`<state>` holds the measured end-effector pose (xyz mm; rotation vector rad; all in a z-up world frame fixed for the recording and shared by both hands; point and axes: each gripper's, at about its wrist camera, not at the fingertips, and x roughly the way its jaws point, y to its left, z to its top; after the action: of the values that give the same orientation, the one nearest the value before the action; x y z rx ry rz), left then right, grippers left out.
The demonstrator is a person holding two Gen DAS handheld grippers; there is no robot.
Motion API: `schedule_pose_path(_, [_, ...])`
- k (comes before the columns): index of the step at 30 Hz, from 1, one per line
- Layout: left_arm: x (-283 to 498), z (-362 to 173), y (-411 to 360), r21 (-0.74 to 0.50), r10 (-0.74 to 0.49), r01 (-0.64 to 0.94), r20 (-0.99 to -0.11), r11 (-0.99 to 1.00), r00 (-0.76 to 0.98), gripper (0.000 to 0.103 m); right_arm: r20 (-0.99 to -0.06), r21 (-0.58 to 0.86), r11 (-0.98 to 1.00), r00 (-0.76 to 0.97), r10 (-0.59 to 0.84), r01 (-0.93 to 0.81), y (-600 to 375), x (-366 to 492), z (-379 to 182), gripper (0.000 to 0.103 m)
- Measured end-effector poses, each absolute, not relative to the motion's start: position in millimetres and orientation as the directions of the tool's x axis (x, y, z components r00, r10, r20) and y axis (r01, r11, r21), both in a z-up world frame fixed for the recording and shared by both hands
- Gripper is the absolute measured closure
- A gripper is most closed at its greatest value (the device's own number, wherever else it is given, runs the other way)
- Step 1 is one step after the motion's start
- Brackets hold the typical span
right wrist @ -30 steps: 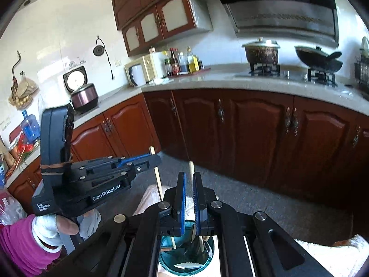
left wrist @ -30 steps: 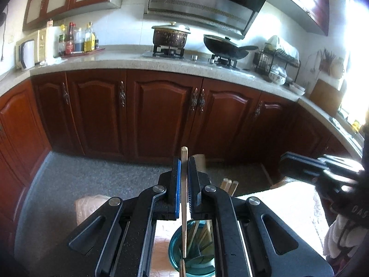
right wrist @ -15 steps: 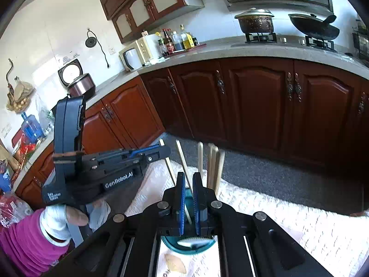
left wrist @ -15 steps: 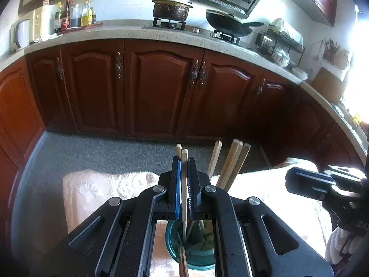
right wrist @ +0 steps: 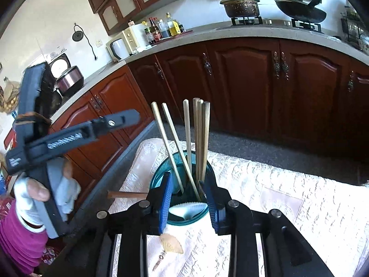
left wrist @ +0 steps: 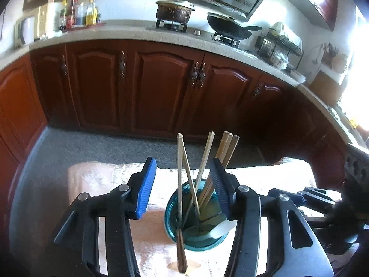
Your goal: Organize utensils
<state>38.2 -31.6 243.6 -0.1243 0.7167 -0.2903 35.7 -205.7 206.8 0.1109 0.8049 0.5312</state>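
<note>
Chopsticks [left wrist: 203, 166], six pale wooden sticks, stand nearly upright in a teal glass cup [left wrist: 196, 242] on the lace-covered worktop [right wrist: 265, 184]; their long axes run steeply upward, tips fanned slightly apart, two leaning toward the left edge of the worktop and the rest bunched toward the right; a white ridged utensil [right wrist: 188, 209] lies inside the cup against its near wall; a brown wooden handle [left wrist: 181, 251] rests across the near rim and projects toward the near edge of the worktop. Left gripper [left wrist: 184, 191]: jaws spread wide, nothing held, the cup and sticks lying directly ahead between the blue pads; the right-hand pad stands just beside the bunched sticks. Right gripper [right wrist: 188, 196]: jaws likewise apart and empty, straddling the cup from the near side, the sticks rising between and beyond its fingers. Both grippers face the cup squarely; neither is plainly the nearer. Judgement: the sticks appear deposited; any further move would turn on the brown handle, whose axis lies almost flat, pointing toward the near edge, in contrast to the upright sticks.
</note>
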Motion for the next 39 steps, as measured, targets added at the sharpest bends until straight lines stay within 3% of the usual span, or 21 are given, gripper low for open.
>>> schedule_pose_path(15, [-61,246,-48,-0.039,-0.138,0.141,-0.563,0.989,0.815,0.051,-0.609,0.251,0.91,0.676,0.414,-0.331,-199,-15,213,0.063])
schedule_pose_path(39, [-116,235,-60,-0.002,-0.048,0.054,-0.517,0.999,0.854,0.051,-0.55,0.18,0.934,0.756,0.355,-0.307,-195,-63,225,0.059])
